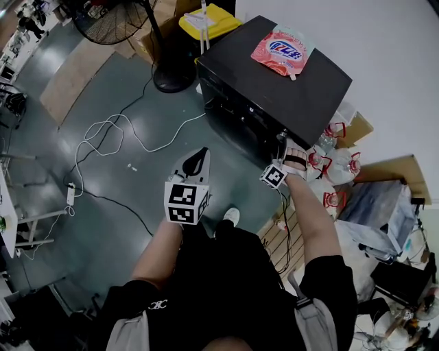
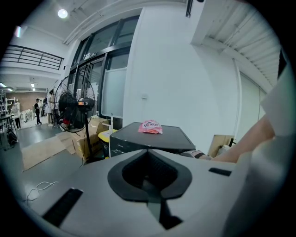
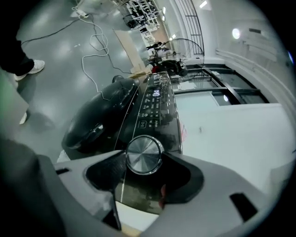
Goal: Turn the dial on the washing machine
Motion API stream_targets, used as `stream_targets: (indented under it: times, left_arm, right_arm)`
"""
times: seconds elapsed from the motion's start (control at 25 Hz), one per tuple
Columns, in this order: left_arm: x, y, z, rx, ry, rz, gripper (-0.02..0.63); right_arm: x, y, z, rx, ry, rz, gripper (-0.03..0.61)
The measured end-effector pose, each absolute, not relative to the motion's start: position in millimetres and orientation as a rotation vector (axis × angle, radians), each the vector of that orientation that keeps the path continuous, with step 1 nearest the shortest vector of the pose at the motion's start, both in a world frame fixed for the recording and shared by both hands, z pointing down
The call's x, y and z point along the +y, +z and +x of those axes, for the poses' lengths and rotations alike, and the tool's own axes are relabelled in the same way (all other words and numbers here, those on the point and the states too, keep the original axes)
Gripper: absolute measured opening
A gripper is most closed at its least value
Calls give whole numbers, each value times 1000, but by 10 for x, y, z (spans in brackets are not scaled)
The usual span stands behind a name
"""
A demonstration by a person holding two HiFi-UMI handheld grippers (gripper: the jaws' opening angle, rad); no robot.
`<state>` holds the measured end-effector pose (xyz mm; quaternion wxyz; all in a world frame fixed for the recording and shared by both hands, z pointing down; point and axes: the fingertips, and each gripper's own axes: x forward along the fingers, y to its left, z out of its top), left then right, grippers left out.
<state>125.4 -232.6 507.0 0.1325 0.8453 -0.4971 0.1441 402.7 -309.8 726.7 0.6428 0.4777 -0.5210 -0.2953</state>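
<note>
The black washing machine (image 1: pixel 233 65) stands against the white wall with a pink pouch (image 1: pixel 282 49) on its lid. In the right gripper view its silver dial (image 3: pixel 144 155) sits at the near end of the glossy control panel (image 3: pixel 155 99). My right gripper (image 3: pixel 145 157) is shut on the dial, one jaw at each side of it. In the head view the right gripper (image 1: pixel 280 142) is pressed to the machine's front right corner. My left gripper (image 1: pixel 200 153) hangs shut and empty over the floor, away from the machine (image 2: pixel 152 139).
A standing fan (image 1: pixel 113 20) and a yellow bin (image 1: pixel 209 20) are behind the machine's left side. White cables (image 1: pixel 110 130) and a power strip (image 1: pixel 70 194) lie on the grey floor. Bagged goods (image 1: pixel 336 171) and cardboard crowd the right. The round door (image 3: pixel 101 120) bulges below the panel.
</note>
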Motion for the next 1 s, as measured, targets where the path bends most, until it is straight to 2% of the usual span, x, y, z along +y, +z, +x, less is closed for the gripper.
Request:
stream_targets:
  times: [0.32, 0.8, 1.0]
  left_arm:
    - [-2348, 5033, 1208, -1455, 419, 2455, -5]
    - [-2322, 4991, 1129, -1476, 418, 2453, -5]
    - [-2312, 5005, 1112, -1482, 425, 2449, -5]
  right_arm:
    - [-3147, 7237, 4165, -1214, -371, 1420, 215]
    - [-3156, 7211, 4175, -1207, -176, 1615, 202]
    - [-3158, 7224, 4216, -1238, 78, 1801, 202]
